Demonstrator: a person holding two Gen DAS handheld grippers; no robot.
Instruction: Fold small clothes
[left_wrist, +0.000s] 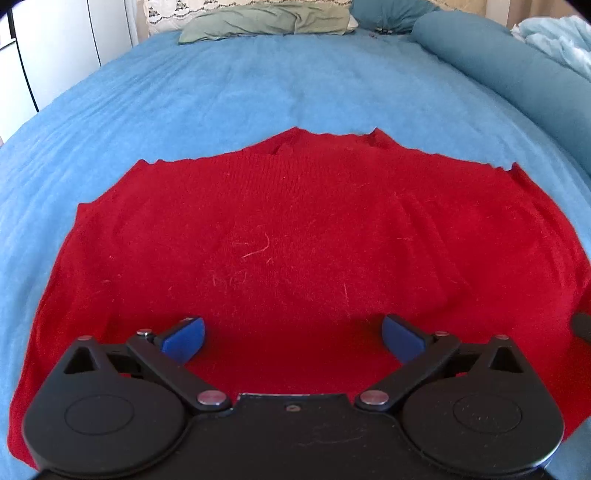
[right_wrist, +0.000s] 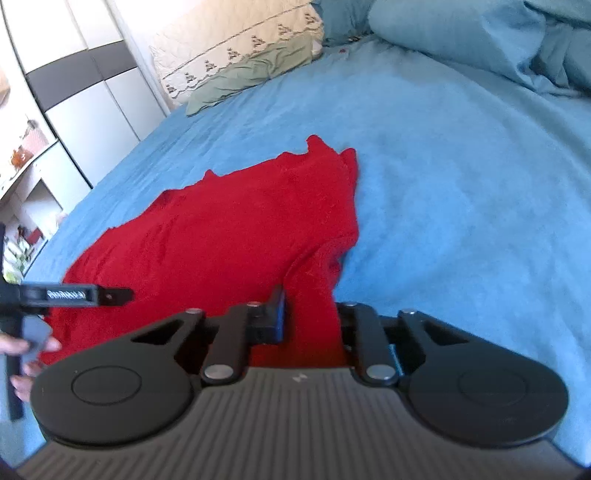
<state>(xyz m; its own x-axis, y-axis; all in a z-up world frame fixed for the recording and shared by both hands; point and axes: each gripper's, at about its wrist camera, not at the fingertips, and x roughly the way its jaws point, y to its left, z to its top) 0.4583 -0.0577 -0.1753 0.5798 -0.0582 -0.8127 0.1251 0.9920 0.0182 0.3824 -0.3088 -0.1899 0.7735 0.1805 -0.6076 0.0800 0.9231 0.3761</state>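
A red knitted garment (left_wrist: 295, 229) lies spread flat on the blue bed cover (left_wrist: 258, 92). In the left wrist view my left gripper (left_wrist: 293, 338) hovers over its near edge, open, blue pads (left_wrist: 184, 338) wide apart with only the flat cloth below them. In the right wrist view the garment (right_wrist: 221, 229) runs away to the left. Its near right corner is bunched up and pinched between the jaws of my right gripper (right_wrist: 310, 314), which is shut on it. The right-hand finger is partly hidden by the cloth. The left gripper's body (right_wrist: 74, 295) and a hand (right_wrist: 22, 350) show at the left edge.
A green pillow (left_wrist: 266, 20) and an embroidered cream one (right_wrist: 236, 48) lie at the head of the bed. A teal bolster (left_wrist: 509, 62) and a light blue blanket (left_wrist: 557, 37) line the right side. White wardrobe doors (right_wrist: 85, 96) stand left of the bed.
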